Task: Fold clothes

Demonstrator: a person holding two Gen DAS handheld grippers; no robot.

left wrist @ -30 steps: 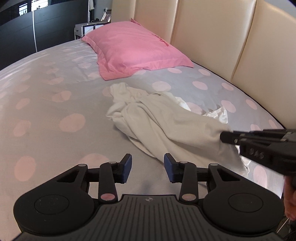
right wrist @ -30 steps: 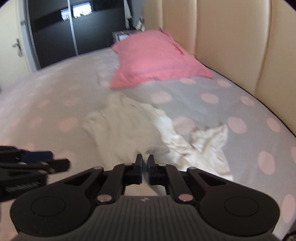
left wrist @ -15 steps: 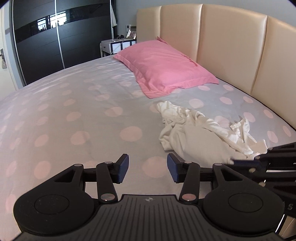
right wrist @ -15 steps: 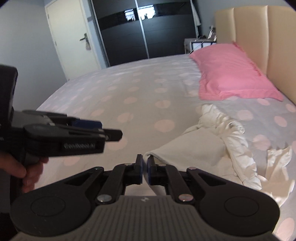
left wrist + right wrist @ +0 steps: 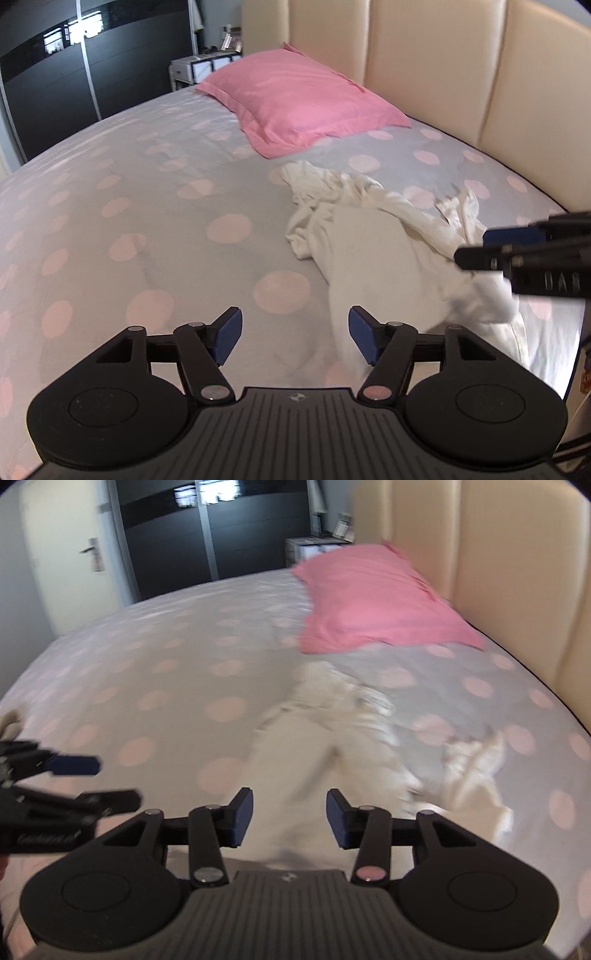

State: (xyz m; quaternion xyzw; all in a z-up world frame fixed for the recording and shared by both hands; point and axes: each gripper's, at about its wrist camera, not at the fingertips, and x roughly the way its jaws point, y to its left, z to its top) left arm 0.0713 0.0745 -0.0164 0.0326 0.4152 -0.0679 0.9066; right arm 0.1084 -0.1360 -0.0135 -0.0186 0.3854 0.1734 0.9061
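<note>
A crumpled white garment [image 5: 373, 236] lies on the polka-dot bed, right of centre; it also shows blurred in the right wrist view [image 5: 317, 738]. My left gripper [image 5: 294, 339] is open and empty, just above the sheet beside the garment's near left edge. My right gripper [image 5: 290, 822] is open and empty, over the garment's near end. The right gripper shows from the side at the right of the left wrist view [image 5: 480, 247], above the cloth. The left gripper shows at the left of the right wrist view [image 5: 96, 782].
A pink pillow [image 5: 295, 99] lies at the head of the bed against the cream padded headboard [image 5: 443, 66]. A dark wardrobe [image 5: 74, 66] and a small bedside unit [image 5: 199, 70] stand beyond. The grey sheet [image 5: 147, 221] with pink dots spreads left. The bed edge runs along the right.
My right gripper has opened and let go of the white garment, which has dropped onto the bed. My left gripper has opened wider. Both views have shifted; the right one is blurred.
</note>
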